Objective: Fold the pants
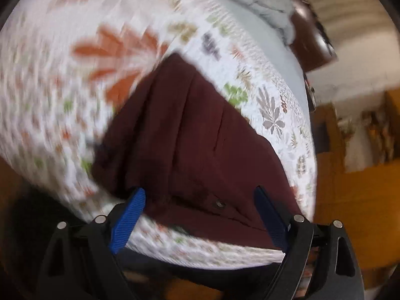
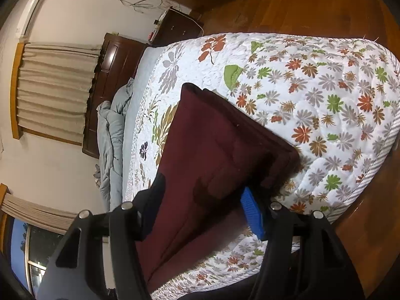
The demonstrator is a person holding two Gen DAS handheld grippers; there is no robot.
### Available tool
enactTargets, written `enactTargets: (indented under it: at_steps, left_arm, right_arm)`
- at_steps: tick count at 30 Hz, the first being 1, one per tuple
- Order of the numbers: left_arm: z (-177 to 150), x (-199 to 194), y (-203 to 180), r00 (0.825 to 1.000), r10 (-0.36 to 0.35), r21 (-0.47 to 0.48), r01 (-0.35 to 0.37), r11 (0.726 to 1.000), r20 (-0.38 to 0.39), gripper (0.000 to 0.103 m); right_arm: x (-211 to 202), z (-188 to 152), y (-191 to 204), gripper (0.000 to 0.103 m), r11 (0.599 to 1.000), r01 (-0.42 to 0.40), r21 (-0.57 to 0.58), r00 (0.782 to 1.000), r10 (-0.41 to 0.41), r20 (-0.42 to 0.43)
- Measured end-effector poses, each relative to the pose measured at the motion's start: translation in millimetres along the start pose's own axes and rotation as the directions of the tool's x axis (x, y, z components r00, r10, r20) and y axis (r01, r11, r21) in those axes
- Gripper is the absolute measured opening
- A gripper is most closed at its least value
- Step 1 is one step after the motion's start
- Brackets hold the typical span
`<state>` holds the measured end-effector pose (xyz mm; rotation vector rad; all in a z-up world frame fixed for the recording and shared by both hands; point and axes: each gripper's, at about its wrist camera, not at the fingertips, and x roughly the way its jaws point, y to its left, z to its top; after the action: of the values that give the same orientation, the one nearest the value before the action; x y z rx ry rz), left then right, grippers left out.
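The dark maroon pants (image 1: 187, 125) lie folded in a long band on the floral quilt (image 1: 62, 87), near the bed's edge. My left gripper (image 1: 200, 191) stands open and wide over the waist end, where a small button (image 1: 220, 203) shows; its blue pads (image 1: 130, 215) stay clear of the cloth. This view is motion-blurred. In the right wrist view the pants (image 2: 212, 137) run away from the camera. My right gripper (image 2: 203, 183) is open, straddling the near end, with its blue pad (image 2: 252, 217) beside the cloth's right edge.
A crumpled grey duvet (image 2: 110, 130) lies at the head of the bed by the dark wooden headboard (image 2: 112, 70). A dark nightstand (image 2: 177, 27) stands beyond. Wooden floor (image 2: 300, 7) surrounds the quilt's striped edge (image 2: 375, 165). Beige curtains (image 2: 55, 87) hang on the wall.
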<state>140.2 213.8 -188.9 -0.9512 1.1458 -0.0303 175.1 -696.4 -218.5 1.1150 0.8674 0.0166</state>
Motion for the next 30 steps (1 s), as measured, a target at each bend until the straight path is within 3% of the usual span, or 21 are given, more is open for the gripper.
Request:
enactTargets:
  at_steps: [2,5,9,11,13,14,15,16,17,19,22,24,28,30]
  left_arm:
    - [-4.9,-7.4,7.2,0.999,-0.039,-0.066,0.039,0.997,0.000,0.084]
    - [-10.7,-6.0,9.0,0.995,-0.099,-0.087,0.098,0.991,-0.008,0.086]
    - [-1.8,19.6,11.0,0.996,-0.089,-0.104,0.085,0.991,-0.030,0.086]
    - [7.2,28.3,21.0,0.997,-0.073,-0.161,0.069,0.985,-0.017,0.084]
    - [13.6,27.2,21.0,0.998,-0.055,-0.148,0.058,0.987,0.020,0.063]
    - [17.3,25.2,17.1,0.998,-0.032,-0.104,0.037,0.994,0.046,0.044]
    - [20.2,24.1,12.7,0.997,-0.026,-0.059,0.030,0.998,0.071,0.032]
    - [21.3,23.4,7.2,0.995,-0.020,-0.003,0.020,1.000,0.093,0.026]
    - [20.7,23.3,3.3,0.994,-0.013,0.033,0.009,0.999,0.107,0.023]
    - [17.3,15.8,-2.1,0.986,-0.038,0.077,0.025,0.997,0.162,0.020]
    - [4.6,-20.1,-11.0,0.955,-0.113,0.124,0.081,0.989,0.275,0.019]
    - [-1.9,-29.4,-6.6,0.949,-0.124,0.118,0.093,0.989,0.289,0.018]
    - [2.3,0.5,45.3,0.977,-0.044,-0.045,0.054,0.998,0.207,0.018]
    - [4.5,18.7,58.3,0.990,-0.013,-0.086,0.025,0.996,0.139,0.019]
  right_arm:
    - [2.1,-0.2,1.5,0.060,1.000,-0.002,-0.002,1.000,0.002,-0.003]
    - [3.1,-1.1,4.9,0.060,1.000,0.000,-0.031,1.000,-0.001,-0.005]
    - [-1.2,0.2,-2.7,0.060,1.000,-0.010,-0.014,1.000,0.010,-0.001]
    - [-1.7,0.6,-1.1,0.060,1.000,-0.008,-0.018,1.000,0.008,0.000]
    - [-0.4,2.9,3.1,0.060,0.999,-0.006,-0.034,1.000,0.007,0.002]
    - [2.4,3.3,5.4,0.058,0.999,-0.004,-0.042,1.000,0.004,-0.001]
    - [6.3,3.8,6.7,0.051,0.999,0.000,-0.050,1.000,-0.001,-0.016]
    - [12.8,3.8,8.8,0.021,0.997,0.017,-0.070,0.999,-0.019,-0.035]
    - [15.9,3.7,9.7,0.008,0.996,0.033,-0.077,0.999,-0.036,-0.040]
    - [16.7,3.6,14.3,0.008,0.994,0.053,-0.091,0.998,-0.055,-0.025]
    - [0.1,3.0,30.7,0.007,0.991,0.025,-0.134,0.999,-0.021,0.026]
    - [-8.9,1.9,30.6,0.007,0.990,0.032,-0.137,0.998,-0.025,0.050]
    - [10.9,-1.2,-7.9,0.008,0.990,0.118,-0.076,0.993,-0.119,-0.007]
    - [13.0,-3.4,-7.7,0.009,0.988,0.119,-0.097,0.993,-0.120,-0.001]
